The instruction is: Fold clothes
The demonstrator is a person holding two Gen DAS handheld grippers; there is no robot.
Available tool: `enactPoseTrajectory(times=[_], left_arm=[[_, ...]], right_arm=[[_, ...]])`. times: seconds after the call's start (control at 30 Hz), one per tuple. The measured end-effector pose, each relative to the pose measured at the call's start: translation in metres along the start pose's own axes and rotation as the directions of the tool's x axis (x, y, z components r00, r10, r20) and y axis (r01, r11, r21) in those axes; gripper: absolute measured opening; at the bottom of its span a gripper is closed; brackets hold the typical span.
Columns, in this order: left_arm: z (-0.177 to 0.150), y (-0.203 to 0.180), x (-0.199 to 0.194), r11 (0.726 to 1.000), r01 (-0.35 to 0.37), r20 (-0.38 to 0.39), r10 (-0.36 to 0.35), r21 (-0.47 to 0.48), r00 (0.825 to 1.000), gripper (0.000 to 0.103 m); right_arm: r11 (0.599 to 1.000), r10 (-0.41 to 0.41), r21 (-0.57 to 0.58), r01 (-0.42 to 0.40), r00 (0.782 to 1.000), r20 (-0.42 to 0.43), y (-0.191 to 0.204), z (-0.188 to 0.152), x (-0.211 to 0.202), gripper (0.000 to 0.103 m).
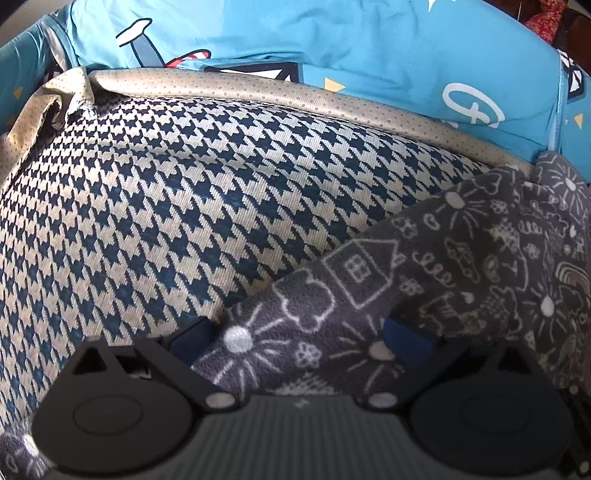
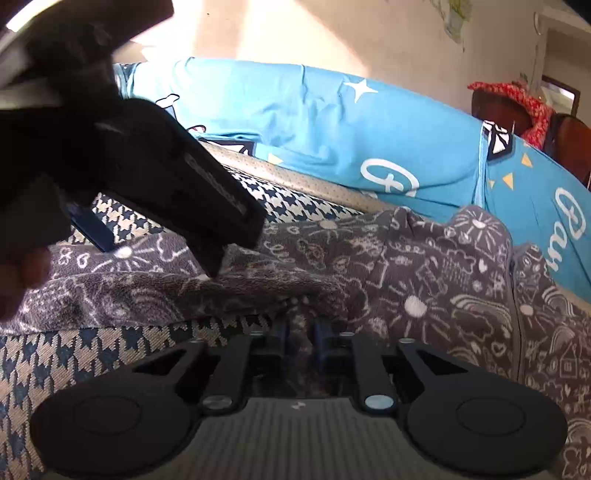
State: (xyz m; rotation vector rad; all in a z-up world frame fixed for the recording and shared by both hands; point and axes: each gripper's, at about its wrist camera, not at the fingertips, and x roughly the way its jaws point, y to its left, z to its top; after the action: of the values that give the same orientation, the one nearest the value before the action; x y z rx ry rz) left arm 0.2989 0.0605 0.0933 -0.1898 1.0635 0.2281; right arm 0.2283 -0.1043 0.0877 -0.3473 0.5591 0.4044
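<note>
A grey fleece garment [image 1: 461,258] with white doodle print lies rumpled on a navy-and-cream houndstooth cover [image 1: 184,192]. My left gripper [image 1: 299,343] is open, its blue pads set wide apart with a fold of the garment between them. In the right wrist view the garment [image 2: 424,266] spreads across the middle and right. There my right gripper [image 2: 303,332] has its fingers close together, shut on a bunched edge of the grey fleece. The left gripper [image 2: 159,258] shows at upper left, tips down on the fleece, with a hand [image 2: 22,273] behind it.
Bright blue cartoon-print bedding [image 1: 369,51] is piled behind the houndstooth cover [image 2: 55,369], which has a beige dotted border [image 1: 258,81]. A red cloth [image 2: 517,96] hangs on dark furniture at the far right. A pale wall [image 2: 295,33] rises behind.
</note>
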Motion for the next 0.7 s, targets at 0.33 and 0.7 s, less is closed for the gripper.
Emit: enactPoseTrajectory(times=[0.33, 0.7], left_arm=[[0.009, -0.004, 0.011, 0.992, -0.116, 0.068, 0.120, -0.059, 0.991, 0.103], [0.013, 0.007, 0.011, 0.964, -0.243, 0.112, 0.254, -0.103, 0.961, 0.103]], right_arm=[[0.993, 0.108, -0.046, -0.109, 0.994, -0.023, -0.010, -0.010, -0.007, 0.011], [0.985, 0.172, -0.032, -0.172, 0.985, -0.011, -0.020, -0.008, -0.013, 0.012]])
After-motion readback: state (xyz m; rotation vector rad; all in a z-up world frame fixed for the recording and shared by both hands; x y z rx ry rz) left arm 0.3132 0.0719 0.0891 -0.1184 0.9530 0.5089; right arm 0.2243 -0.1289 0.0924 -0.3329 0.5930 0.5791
